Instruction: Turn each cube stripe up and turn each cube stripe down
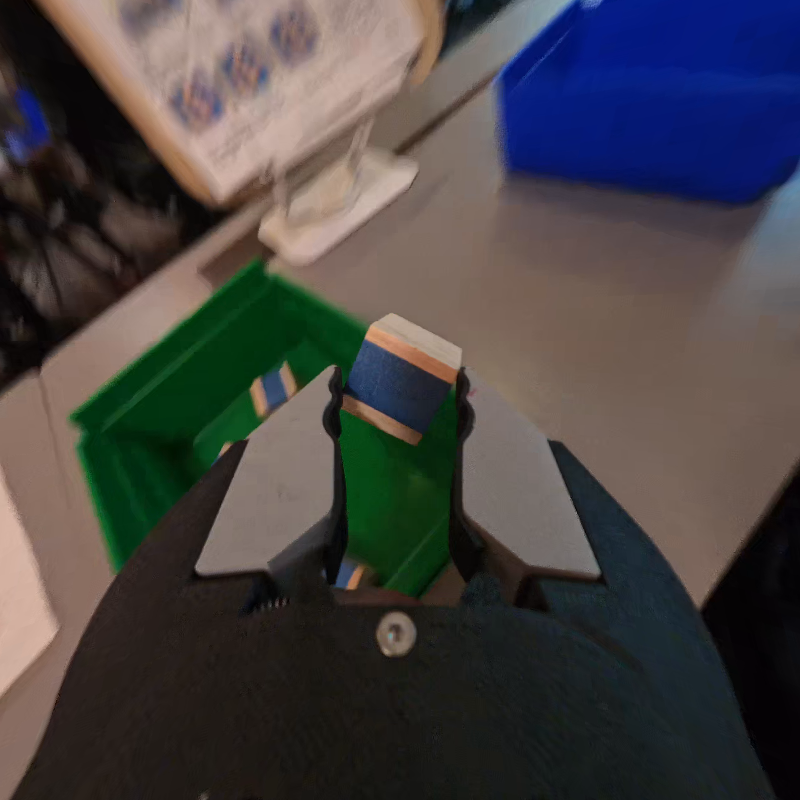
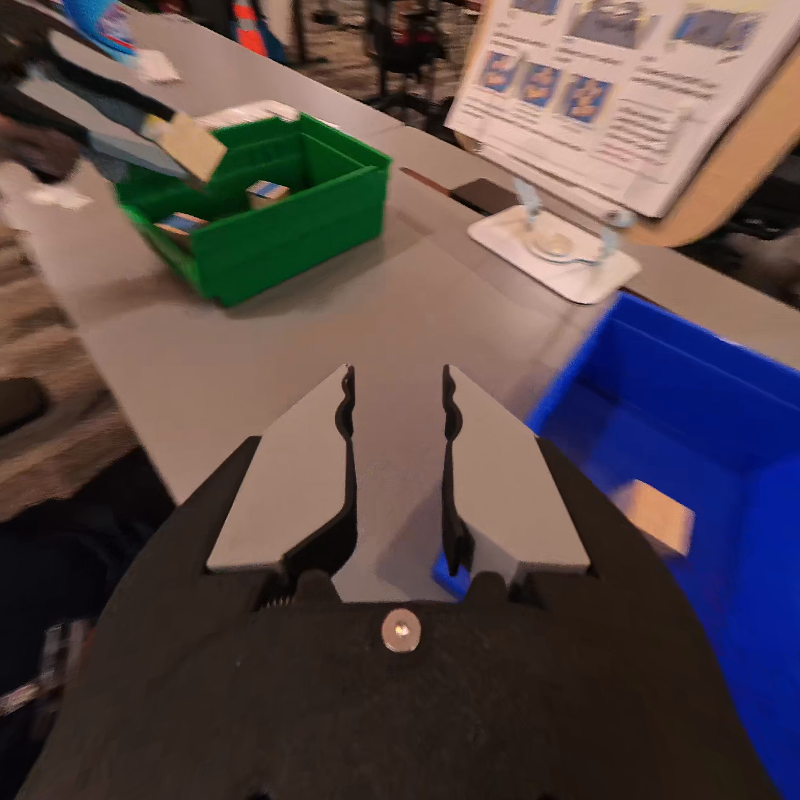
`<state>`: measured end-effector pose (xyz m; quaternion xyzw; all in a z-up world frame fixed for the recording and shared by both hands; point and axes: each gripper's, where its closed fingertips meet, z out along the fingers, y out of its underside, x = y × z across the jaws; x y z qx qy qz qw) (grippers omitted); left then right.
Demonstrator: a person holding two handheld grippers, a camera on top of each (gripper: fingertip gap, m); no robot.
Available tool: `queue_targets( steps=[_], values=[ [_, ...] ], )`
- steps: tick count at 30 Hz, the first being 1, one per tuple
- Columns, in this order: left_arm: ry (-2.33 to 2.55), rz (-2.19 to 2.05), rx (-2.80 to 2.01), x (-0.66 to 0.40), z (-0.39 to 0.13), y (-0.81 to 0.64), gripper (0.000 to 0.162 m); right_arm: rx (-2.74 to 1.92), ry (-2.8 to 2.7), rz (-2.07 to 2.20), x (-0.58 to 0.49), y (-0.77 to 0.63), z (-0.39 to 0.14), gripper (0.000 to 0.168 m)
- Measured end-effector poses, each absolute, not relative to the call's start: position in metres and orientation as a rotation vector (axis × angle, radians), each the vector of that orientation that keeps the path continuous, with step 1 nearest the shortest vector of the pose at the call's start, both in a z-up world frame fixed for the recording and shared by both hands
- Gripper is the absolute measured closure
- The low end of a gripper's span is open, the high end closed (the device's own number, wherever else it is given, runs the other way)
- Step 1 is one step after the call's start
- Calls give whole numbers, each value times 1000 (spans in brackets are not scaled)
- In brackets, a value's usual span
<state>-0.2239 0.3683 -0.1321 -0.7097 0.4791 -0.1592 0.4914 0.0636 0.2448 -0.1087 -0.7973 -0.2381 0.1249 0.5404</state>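
Observation:
My left gripper (image 1: 396,381) is shut on a wooden cube with a blue stripe (image 1: 400,381), held tilted above the green bin (image 1: 173,389). The stripe faces the camera. In the right wrist view the left gripper (image 2: 190,151) holds that cube (image 2: 195,147) over the green bin (image 2: 294,242). Two more striped cubes lie in the bin, stripes up (image 2: 268,192) (image 2: 182,223); one also shows in the left wrist view (image 1: 272,389). My right gripper (image 2: 398,376) is open and empty above the grey table (image 2: 303,337). A plain-faced wooden cube (image 2: 653,519) lies in the blue bin (image 2: 649,389).
A document stand with a printed sheet (image 2: 606,86) on a white base (image 2: 554,255) stands at the back of the table. The blue bin also shows in the left wrist view (image 1: 649,95). The table's edge drops off to the left, with carpet below (image 2: 43,346).

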Motion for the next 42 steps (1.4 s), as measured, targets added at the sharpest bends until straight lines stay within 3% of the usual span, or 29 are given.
queue_targets(
  steps=[5, 8, 13, 15, 18, 29, 37, 42],
  values=[
    [1130, -538, -988, -163, -61, 245, 111, -1774, -769, 899, -36, 207, -102, 115],
    [1190, -599, -786, -138, -59, 184, 112, -1664, -809, 1239, -77, 179, -87, 100],
    [1233, -590, -704, -115, -65, 152, 112, -1530, -854, 1516, -108, 149, -73, 98],
    [1225, -588, -681, -112, -62, 146, 112, -1531, -865, 1514, -114, 148, -76, 99],
    [1227, -616, -668, -109, -62, 141, 111, -1495, -912, 1529, -118, 141, -77, 128],
    [1294, -586, -726, -113, -84, 150, 117, -1599, -968, 1278, -101, 154, -90, 128],
    [1304, -1089, -1156, -113, -100, 159, 102, -1715, -1127, 895, -75, 156, -113, 128],
    [1335, -1066, -1243, -98, -119, 164, 100, -1786, -1231, 762, -77, 152, -134, 128]
  ],
)
